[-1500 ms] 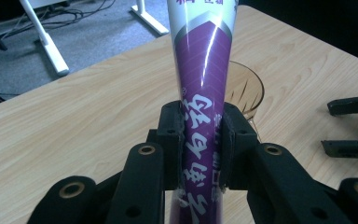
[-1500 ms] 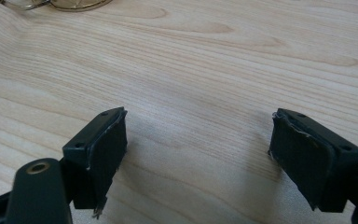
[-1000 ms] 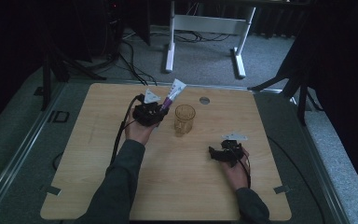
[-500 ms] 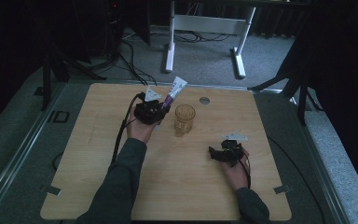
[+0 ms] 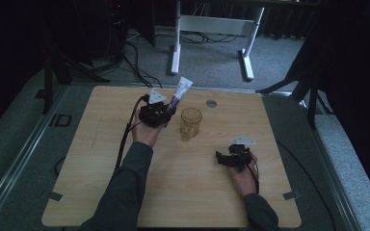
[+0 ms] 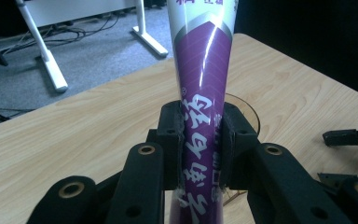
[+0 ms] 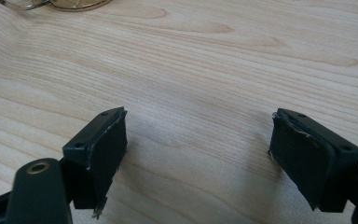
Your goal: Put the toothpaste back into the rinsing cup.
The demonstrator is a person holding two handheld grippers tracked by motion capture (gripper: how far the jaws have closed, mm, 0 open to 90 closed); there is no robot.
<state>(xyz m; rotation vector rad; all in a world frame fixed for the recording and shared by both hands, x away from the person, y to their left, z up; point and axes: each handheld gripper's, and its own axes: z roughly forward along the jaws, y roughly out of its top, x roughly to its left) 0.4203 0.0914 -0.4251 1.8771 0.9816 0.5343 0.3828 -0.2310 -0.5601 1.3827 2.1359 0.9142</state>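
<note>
Toothpaste tube (image 6: 204, 93), purple with a white upper end, sits clamped between the pads of my left gripper (image 6: 201, 140); both pads press flat on its printed sides. In the high view that left gripper (image 5: 160, 111) is toward the far middle of the table (image 5: 101, 192), and the tube (image 5: 179, 92) slants out of it toward one o'clock, its white end over the far edge of the board. An amber glass (image 5: 191, 123) stands upright just beside the gripper, at about four o'clock from it; I cannot tell whether they touch. In the left gripper view the glass rim (image 6: 249, 112) shows right behind the pads. A small round disc (image 5: 211, 103) lies at one o'clock from the glass.

My right gripper (image 7: 198, 149) has its pads wide apart with only bare wood between them. In the high view it (image 5: 231, 159) rests at about five o'clock from the glass, well apart from it.
</note>
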